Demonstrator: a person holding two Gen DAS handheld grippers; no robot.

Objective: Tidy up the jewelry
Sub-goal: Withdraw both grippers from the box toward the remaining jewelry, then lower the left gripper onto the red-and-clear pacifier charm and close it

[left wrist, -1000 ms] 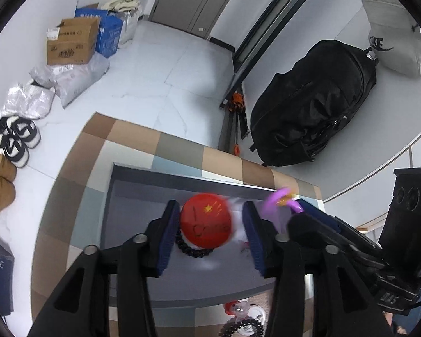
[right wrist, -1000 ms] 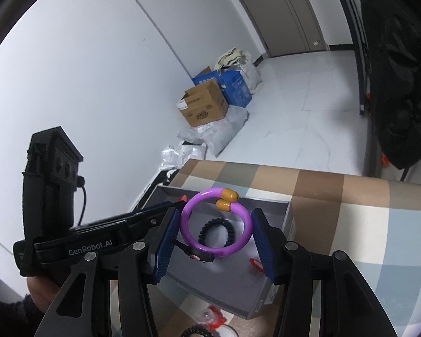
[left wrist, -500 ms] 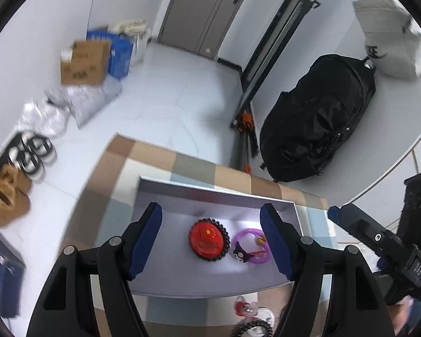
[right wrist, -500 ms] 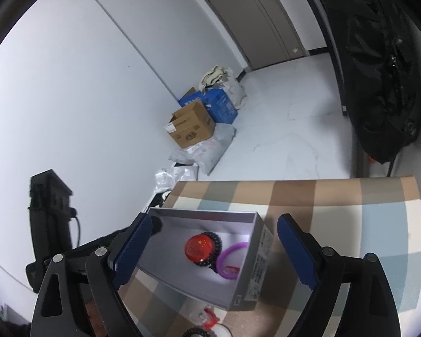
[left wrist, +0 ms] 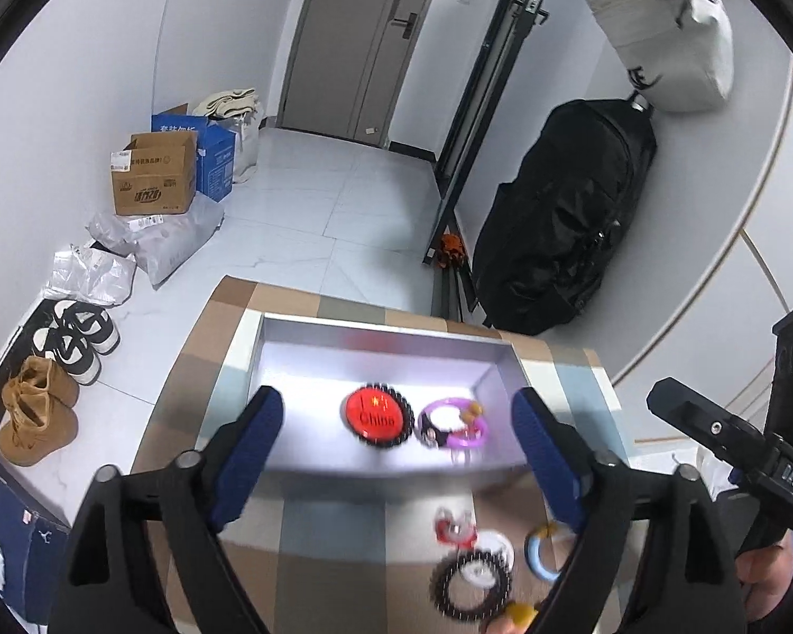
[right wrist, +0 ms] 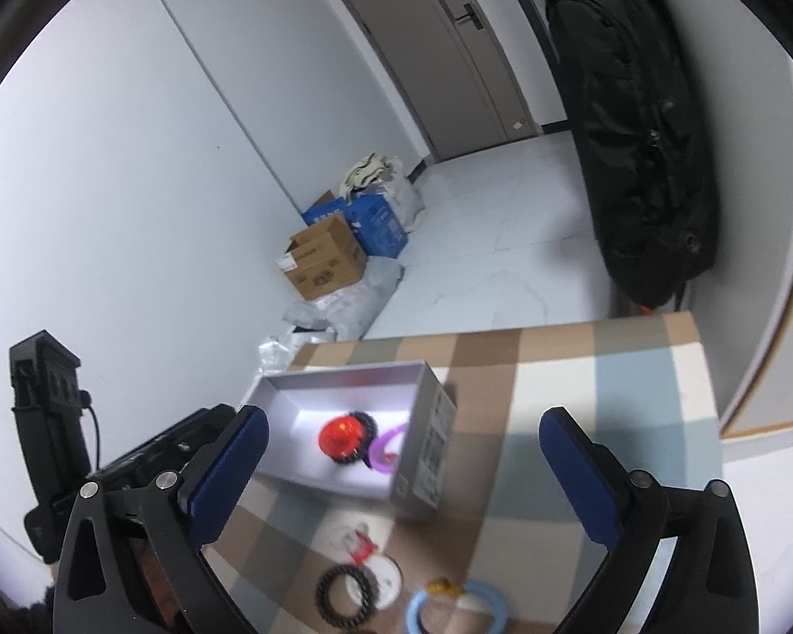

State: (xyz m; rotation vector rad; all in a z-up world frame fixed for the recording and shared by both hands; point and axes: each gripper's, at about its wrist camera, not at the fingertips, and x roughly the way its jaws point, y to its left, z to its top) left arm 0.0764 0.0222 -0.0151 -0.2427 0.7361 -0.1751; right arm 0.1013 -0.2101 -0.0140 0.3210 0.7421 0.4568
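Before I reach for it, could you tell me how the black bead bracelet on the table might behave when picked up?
The black bead bracelet looks strung from small beads, so it probably sags rather than holds its ring. Lying flat, it seems unlikely to roll. Round beads may slip.

White walls (left wrist: 132, 42), grey door (left wrist: 365, 42), pale tiled floor (left wrist: 333, 201).

Even indoor light flooding both views; pale grey open cardboard box (left wrist: 380, 335) floor glaring; foreground blurring; fisheye edges bending, darkening.

The red badge (left wrist: 378, 417) in the box reads "China"; the other tool (left wrist: 782, 481) seems marked "DAS".
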